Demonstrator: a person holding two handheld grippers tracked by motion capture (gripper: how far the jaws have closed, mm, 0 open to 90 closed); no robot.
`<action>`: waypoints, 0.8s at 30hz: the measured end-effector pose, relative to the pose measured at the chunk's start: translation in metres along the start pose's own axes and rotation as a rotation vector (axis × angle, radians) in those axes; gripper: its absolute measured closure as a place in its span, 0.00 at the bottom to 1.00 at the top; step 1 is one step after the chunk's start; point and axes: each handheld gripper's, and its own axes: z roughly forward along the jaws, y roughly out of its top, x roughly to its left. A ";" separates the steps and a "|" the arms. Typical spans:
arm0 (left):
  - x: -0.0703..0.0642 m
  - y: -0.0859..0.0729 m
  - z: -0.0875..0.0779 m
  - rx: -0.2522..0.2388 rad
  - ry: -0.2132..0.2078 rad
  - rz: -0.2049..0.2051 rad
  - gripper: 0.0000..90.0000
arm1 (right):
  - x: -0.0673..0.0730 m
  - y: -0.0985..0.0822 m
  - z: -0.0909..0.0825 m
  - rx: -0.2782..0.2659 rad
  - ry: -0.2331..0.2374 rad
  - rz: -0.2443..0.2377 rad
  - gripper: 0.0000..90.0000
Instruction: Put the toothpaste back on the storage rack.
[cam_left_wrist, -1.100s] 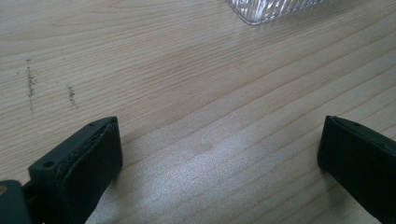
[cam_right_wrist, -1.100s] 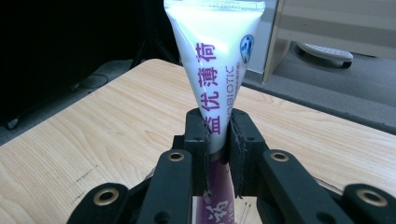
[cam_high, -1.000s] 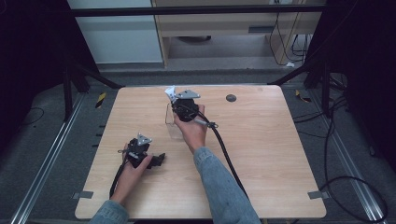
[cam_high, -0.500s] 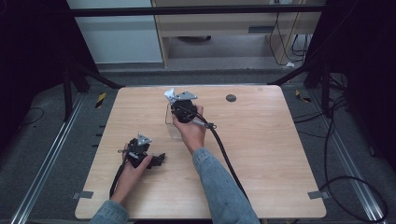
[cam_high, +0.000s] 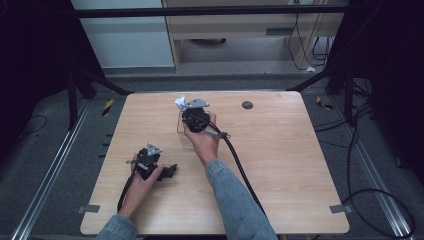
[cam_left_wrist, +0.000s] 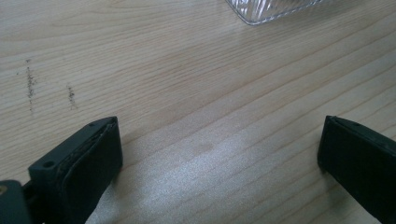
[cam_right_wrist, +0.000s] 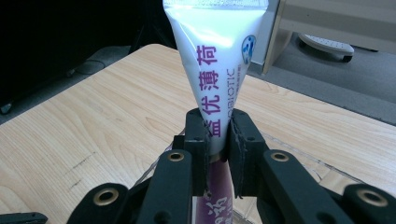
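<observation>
The right gripper (cam_right_wrist: 217, 135) pinches a white, flat-crimped soft plastic tube with purple lettering (cam_right_wrist: 215, 56) upright over a clear ribbed plastic container (cam_high: 186, 134) on the pale wood-grain table (cam_high: 280, 165), while the left gripper (cam_left_wrist: 219, 154) rests spread wide near the table's front-left.

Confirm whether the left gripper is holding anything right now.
No. In the left gripper view the left gripper stands wide open, with only bare wooden table between its jaws.
</observation>
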 end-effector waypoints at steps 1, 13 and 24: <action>0.000 0.000 0.000 0.000 0.000 0.000 0.00 | 0.000 0.000 0.000 0.000 0.000 0.001 0.88; 0.000 0.000 0.000 0.000 0.000 0.000 0.00 | 0.002 0.001 0.003 0.004 -0.005 -0.002 0.87; 0.000 0.000 0.000 0.000 0.000 0.000 0.00 | 0.005 0.003 0.007 0.015 -0.011 -0.011 0.87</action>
